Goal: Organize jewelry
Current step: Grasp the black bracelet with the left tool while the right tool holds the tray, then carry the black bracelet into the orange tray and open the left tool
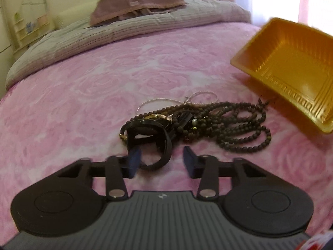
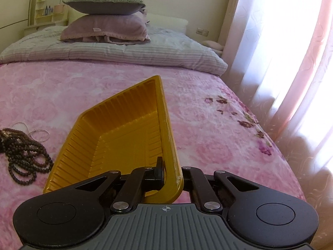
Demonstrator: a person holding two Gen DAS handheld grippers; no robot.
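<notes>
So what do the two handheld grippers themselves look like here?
Both match: a grey ribbed body with a small central mark, two round black discs at the sides, black linkage arms with silver pivot pins. Left gripper has dark blue pads; right gripper shows black fingers.

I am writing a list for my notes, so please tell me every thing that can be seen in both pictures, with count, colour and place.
tray: one, golden yellow, tilted above the bed, its rim held by the right tool
dark bead strands: one tangled heap, brown, on the blanket left of the tray
pearl strand: one, white, behind the heap
black strap: one, looped, nearest part of the heap, with a gold-rimmed piece
blanket: one, pink with roses, covering the bed
quilt: one, grey striped, folded at the head
pillows: two, mauve below, grey above
curtain: pink, at the right
left tool: one, black, around the strap loop
right tool: one, black, shut on the tray rim
</notes>
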